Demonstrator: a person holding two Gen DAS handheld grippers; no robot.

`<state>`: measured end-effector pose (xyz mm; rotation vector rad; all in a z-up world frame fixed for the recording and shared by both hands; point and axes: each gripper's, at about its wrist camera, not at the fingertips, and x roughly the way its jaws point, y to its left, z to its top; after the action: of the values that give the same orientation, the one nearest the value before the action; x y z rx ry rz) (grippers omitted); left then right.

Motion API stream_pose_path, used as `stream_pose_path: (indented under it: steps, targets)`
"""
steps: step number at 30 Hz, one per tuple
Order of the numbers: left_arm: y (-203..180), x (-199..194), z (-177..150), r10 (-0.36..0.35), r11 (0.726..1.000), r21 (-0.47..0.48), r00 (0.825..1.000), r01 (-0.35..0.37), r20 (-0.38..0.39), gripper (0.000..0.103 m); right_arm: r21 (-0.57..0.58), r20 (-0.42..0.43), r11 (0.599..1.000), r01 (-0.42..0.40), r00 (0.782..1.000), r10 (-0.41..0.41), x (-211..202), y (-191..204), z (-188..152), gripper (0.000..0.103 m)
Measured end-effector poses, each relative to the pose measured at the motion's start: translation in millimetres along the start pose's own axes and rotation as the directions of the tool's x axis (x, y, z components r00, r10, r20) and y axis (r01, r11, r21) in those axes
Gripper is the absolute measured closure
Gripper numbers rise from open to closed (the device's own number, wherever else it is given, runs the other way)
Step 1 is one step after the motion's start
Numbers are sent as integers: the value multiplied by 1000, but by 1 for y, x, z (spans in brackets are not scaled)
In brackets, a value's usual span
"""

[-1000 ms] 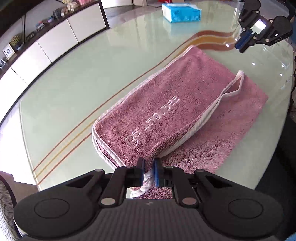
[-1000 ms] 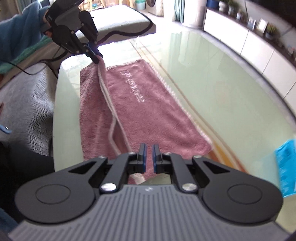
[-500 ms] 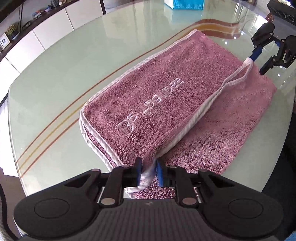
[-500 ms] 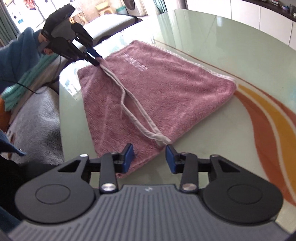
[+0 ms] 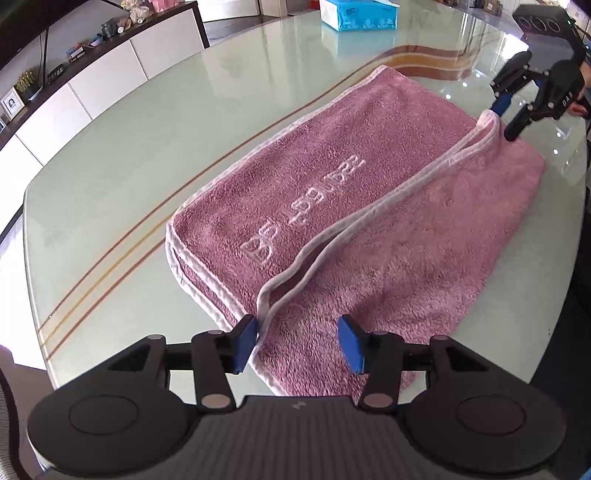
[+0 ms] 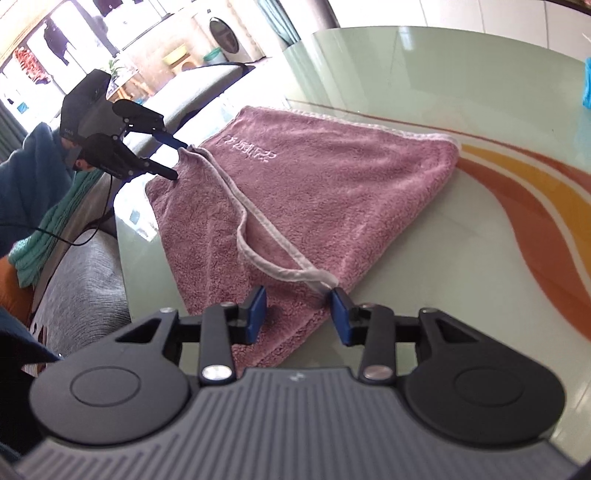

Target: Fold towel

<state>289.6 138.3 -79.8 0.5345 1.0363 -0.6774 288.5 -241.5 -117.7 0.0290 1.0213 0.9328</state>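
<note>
Living room, big glossy pale-green glass table (image 5: 177,122) with curved orange and brown stripes (image 6: 532,192) running across it; white low cabinets (image 5: 92,85) with small ornaments on top along the far-left wall, grey sofa (image 6: 85,266) beside the table on the other side, a washing machine (image 6: 225,37) in the far background. Only container in sight is a blue tissue box (image 5: 358,14) at the far end of the table, closed look, contents cannot be told; a sliver of the same blue shows at the right edge of the right wrist view. Pink towel (image 5: 369,206) lies flat on the table near its edge, folded over lengthwise so the top layer with embossed lettering (image 5: 303,218) covers most of the lower layer; the white-trimmed edge (image 5: 373,214) of the top layer runs diagonally, a strip of the lower layer showing beside it. Left gripper (image 5: 297,341) low over the towel's near corner, jaws opening, wide apart, the trim corner just beside the left blue pad (image 5: 245,339) but not pinched. Right gripper (image 6: 298,314) at the opposite end, jaws apart, the trim corner touching the right pad (image 6: 341,315), nothing clamped. Each gripper shows in the other's view at the towel's far corner, fingers spread. A person's blue sleeve (image 6: 29,173) behind the left gripper.
</note>
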Motion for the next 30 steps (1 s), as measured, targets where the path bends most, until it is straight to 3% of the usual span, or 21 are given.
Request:
stream_pose_path:
  steps: [2, 7, 16, 23, 26, 30]
  targets:
    - [2, 3, 2, 4, 1000, 6, 1000, -4, 6, 51, 11, 12, 1000, -2, 1000, 2, -1, 1, -3, 66]
    - [7, 9, 7, 4, 1000, 14, 1000, -4, 21, 51, 17, 58, 1000, 2, 998, -3, -6, 5, -7, 82]
    - [16, 18, 13, -47, 999, 4, 998, 47, 31, 52, -20, 46, 999, 37, 998, -36, -2, 15, -10, 82]
    - [10, 14, 8, -65, 998, 8, 996, 64, 54, 74, -50, 50, 997, 64, 997, -62, -2, 20, -13, 78]
    - [5, 11, 6, -48, 999, 21, 997, 47, 61, 88, -50, 59, 997, 64, 996, -61, -1, 20, -12, 83]
    - [3, 9, 5, -35, 999, 6, 997, 35, 65, 95, -71, 67, 995, 68, 996, -64, 0, 24, -12, 92]
